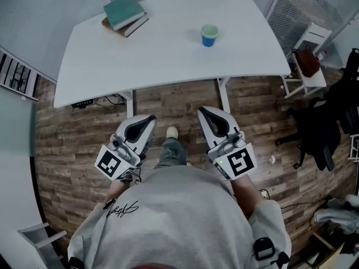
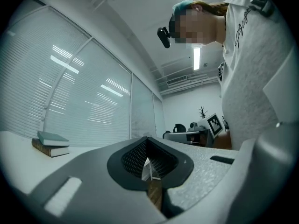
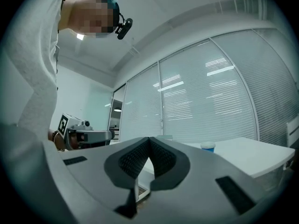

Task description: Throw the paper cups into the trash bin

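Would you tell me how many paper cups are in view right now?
1. The paper cup stands on the white table, toward its right side; others may sit out of frame.

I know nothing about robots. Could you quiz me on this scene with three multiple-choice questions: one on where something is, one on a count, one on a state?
1. Where does the paper cup stand?
A. on the white table
B. under it
C. off to one side of it

2. How many books are stacked at the table's far corner?
A. one
B. two
C. four

3. How do the jaws of the left gripper and the right gripper stand?
A. both shut, nothing between them
B. both wide open
C. each clamped on a cup

Answers:
1 A, since the head view shows the cup upright on the tabletop.
2 B, since a teal book lies on a brown one.
3 A, since each gripper view shows the tips meeting with nothing between them.
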`<state>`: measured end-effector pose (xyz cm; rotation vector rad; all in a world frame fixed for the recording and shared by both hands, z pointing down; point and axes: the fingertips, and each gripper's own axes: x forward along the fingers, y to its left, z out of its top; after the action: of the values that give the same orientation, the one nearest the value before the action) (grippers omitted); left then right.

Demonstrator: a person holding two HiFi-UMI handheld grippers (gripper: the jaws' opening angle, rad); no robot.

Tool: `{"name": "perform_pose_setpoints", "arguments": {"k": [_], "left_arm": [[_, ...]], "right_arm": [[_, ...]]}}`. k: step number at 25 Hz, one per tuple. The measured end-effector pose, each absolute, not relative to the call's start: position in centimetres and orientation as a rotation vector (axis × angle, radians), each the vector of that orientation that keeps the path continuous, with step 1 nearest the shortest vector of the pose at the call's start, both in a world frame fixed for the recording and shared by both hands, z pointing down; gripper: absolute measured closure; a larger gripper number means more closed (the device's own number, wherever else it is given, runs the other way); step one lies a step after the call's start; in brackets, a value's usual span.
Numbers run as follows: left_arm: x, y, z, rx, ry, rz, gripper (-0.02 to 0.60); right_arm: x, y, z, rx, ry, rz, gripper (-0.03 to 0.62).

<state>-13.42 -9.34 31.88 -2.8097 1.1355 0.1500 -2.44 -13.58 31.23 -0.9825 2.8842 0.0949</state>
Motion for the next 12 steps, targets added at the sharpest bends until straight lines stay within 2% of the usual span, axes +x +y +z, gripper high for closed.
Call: {"name": "perform_pose_setpoints", "arguments": {"k": [12], "left_arm": [[-13.8,-16.3,31.6,-2.847,1.03,0.175,0.588]], "right_arm": [[-2.9,-19.6,31.2,-1.082,2.855,0.111,0.588]]}}
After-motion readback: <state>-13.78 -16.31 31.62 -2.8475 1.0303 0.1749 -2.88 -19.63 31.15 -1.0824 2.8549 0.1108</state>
